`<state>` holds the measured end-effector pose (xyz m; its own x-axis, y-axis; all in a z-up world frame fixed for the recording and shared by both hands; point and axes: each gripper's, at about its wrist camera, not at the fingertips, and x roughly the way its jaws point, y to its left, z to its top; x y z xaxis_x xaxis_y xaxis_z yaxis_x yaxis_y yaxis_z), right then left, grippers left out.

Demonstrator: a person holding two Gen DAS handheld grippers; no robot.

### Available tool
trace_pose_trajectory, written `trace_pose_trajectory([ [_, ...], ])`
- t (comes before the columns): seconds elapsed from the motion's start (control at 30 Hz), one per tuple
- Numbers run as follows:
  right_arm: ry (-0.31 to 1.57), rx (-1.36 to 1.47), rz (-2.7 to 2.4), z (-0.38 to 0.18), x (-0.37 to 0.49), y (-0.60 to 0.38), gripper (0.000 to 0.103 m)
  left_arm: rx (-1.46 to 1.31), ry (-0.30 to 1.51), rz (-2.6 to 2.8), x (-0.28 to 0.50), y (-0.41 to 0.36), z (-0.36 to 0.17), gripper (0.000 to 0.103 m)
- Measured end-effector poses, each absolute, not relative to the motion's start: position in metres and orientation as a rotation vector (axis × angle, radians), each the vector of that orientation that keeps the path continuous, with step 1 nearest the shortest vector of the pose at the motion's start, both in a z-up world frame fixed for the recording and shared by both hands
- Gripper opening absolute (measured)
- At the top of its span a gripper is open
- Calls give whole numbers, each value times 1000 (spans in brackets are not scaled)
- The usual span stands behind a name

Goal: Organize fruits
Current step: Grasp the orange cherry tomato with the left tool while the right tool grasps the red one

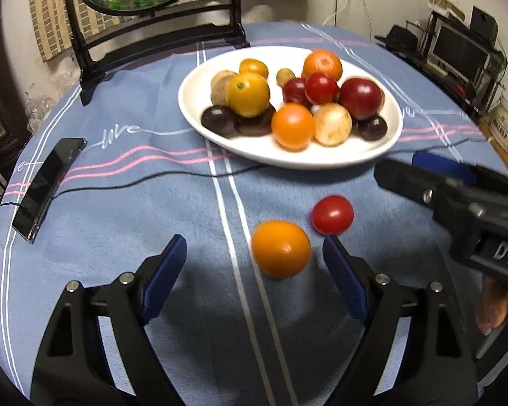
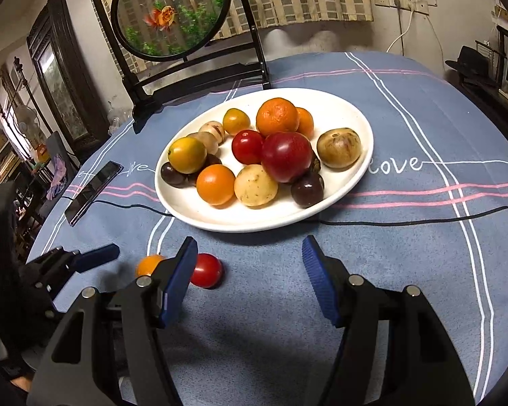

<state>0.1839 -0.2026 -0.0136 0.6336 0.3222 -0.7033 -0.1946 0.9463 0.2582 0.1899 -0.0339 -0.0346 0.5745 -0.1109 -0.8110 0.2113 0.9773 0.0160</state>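
While your left hand-held gripper (image 1: 254,253) stands spread with the loose orange fruit (image 1: 281,248) between its pads and untouched, centre it, since it sits nearer the right pad, then close gently so it cannot roll into the red tomato (image 1: 332,215) just beside it. Beyond, the white plate (image 1: 199,115) holds heaped fruits. From the right wrist, your right hand-held gripper (image 2: 250,267) is spread and empty over the counter (image 2: 406,253), the tomato beside its left finger, the plate full ahead.

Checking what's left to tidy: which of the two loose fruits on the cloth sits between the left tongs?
The orange fruit; it lies between the open left tongs, while the red tomato sits beyond their tip.
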Motion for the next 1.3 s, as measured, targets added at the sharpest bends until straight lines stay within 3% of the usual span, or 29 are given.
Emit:
trace_pose_trajectory([
  [0.07,836,163,296,-14,184,-203,65,133,948,-184,190,-36,-38,67],
  [0.33,843,154,303,-15,183,-200,65,90,954,-245,190,-38,-44,38],
  [0.57,864,114,314,-21,185,-192,65,55,856,-110,189,-16,-28,38],
  [0.97,956,-24,362,-40,188,-155,64,3,904,-85,197,-2,-31,38],
  [1.07,991,-47,353,-43,195,-146,57,-30,918,-74,199,6,-32,38],
  [1.23,976,-110,351,-44,199,-132,32,-47,919,-69,201,10,-32,38],
  [1.3,972,-103,343,-43,198,-133,32,-41,917,-71,201,8,-33,38],
])
